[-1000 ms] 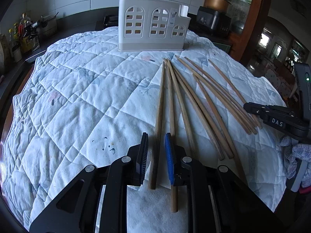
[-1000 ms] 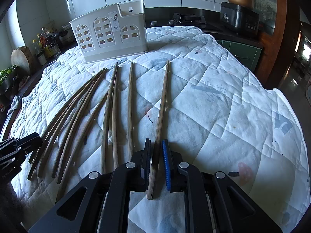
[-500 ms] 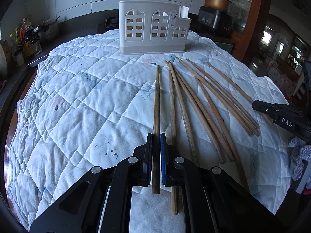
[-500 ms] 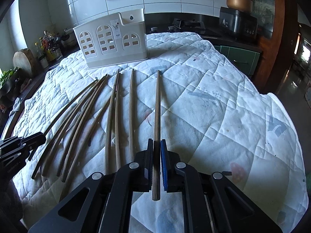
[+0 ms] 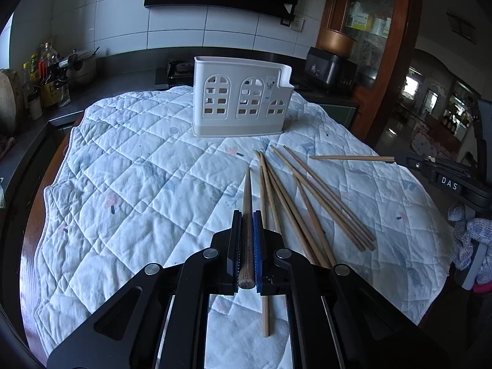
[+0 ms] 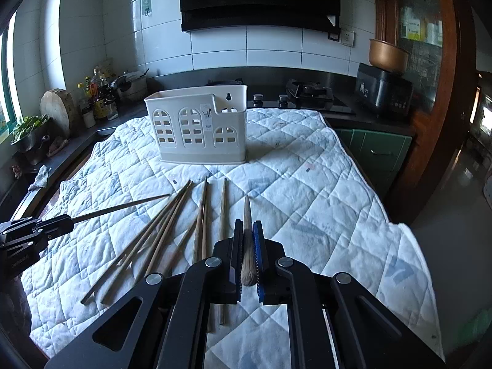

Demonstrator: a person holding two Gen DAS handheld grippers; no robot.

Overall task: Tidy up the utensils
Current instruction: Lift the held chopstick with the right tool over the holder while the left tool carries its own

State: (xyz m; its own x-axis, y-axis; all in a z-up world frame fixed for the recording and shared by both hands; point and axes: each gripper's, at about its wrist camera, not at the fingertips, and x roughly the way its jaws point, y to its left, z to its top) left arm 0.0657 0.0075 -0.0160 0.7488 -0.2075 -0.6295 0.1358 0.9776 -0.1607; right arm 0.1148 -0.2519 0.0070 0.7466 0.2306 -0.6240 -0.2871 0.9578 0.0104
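Observation:
My left gripper (image 5: 246, 215) is shut on a wooden chopstick (image 5: 247, 196) and holds it above the quilt, tip forward. My right gripper (image 6: 247, 224) is shut on another chopstick (image 6: 247, 215), also lifted. The right gripper's chopstick shows in the left wrist view (image 5: 350, 157), and the left gripper's chopstick shows in the right wrist view (image 6: 123, 207). Several chopsticks (image 5: 301, 203) lie fanned on the quilt; they also show in the right wrist view (image 6: 172, 221). The white perforated utensil holder (image 5: 240, 101) stands upright at the far side, and it shows in the right wrist view (image 6: 196, 129).
A quilted white cloth (image 5: 129, 184) covers the table. A dark kitchen counter runs behind with bottles (image 5: 46, 73) at the left, a stove (image 6: 307, 92) and a black cooker (image 6: 384, 92) at the right. The floor drops off past the right edge.
Both grippers closed on a chopstick each and lifted them off the quilt. The cameras rose and now look more level toward the holder.

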